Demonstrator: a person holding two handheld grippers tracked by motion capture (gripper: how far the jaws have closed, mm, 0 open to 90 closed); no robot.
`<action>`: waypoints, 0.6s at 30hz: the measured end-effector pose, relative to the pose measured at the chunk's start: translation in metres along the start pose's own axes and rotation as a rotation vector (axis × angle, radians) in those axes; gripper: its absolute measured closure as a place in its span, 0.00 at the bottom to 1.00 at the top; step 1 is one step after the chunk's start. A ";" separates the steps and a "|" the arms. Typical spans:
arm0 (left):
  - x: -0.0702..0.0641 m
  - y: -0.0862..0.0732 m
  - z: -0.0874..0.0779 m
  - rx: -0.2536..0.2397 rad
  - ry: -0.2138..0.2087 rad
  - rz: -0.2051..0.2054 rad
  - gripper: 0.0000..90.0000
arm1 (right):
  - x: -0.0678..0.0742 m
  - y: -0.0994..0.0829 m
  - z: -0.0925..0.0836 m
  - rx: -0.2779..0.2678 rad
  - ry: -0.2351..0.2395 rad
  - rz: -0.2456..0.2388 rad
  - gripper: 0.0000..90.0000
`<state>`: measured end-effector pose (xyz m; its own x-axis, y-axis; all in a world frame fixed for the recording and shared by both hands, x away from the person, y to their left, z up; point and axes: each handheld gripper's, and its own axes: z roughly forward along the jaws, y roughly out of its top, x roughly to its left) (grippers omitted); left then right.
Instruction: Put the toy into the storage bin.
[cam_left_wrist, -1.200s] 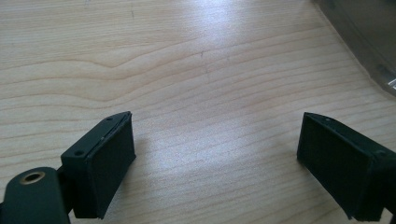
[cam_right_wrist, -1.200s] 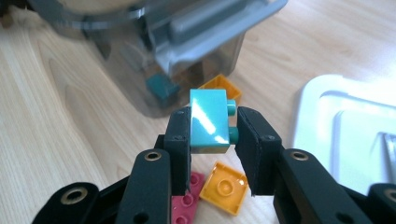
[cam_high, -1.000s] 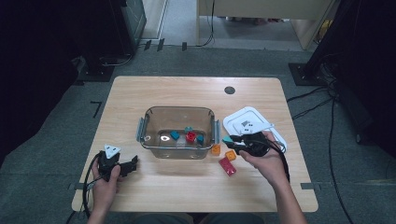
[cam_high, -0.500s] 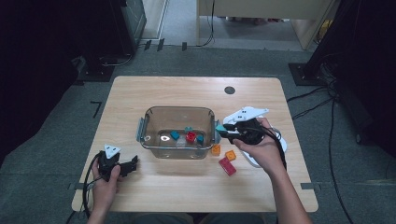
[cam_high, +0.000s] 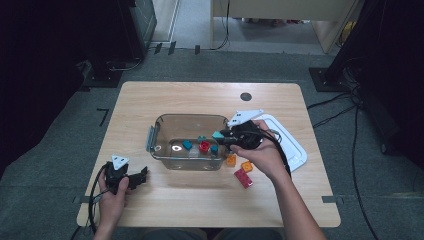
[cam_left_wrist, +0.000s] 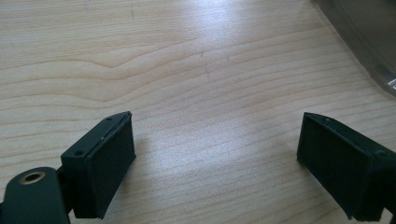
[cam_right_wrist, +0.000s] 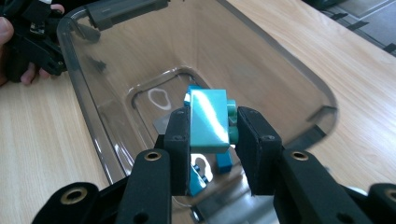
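- Right of centre, over clear bin: right gripper clamped on teal brick, unreleased.
- Lower left: left gripper apart, empty.
- Beside bin: orange bricks, red brick left.

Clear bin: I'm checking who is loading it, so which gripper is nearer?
Right. The right gripper holds a teal block over the bin; the left gripper rests on the table beside it.

Two hands, two grippers: one rests open, one is clamped.

The left hand lies low near the table's front edge, its left gripper pointing right with jaws spread wide and nothing between them. The right forearm reaches forward and left; the right hand holds the right gripper raised and pointing left, pads pressed on a teal block.
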<state>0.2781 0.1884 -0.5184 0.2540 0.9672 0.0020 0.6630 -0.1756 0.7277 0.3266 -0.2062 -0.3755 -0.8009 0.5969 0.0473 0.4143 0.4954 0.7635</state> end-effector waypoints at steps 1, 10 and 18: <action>0.000 0.000 0.000 0.000 0.000 0.000 0.12 | 0.000 0.001 0.002 0.001 0.003 -0.003 0.75; 0.000 0.000 0.000 0.000 0.000 0.000 0.12 | 0.006 0.006 0.022 0.036 0.039 -0.001 0.71; 0.000 0.000 0.000 0.000 0.000 0.000 0.12 | 0.008 0.004 0.017 0.011 0.018 0.017 0.56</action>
<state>0.2782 0.1884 -0.5184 0.2538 0.9673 0.0018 0.6631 -0.1753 0.7277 0.3298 -0.1886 -0.3832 -0.8013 0.5939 0.0719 0.4326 0.4923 0.7553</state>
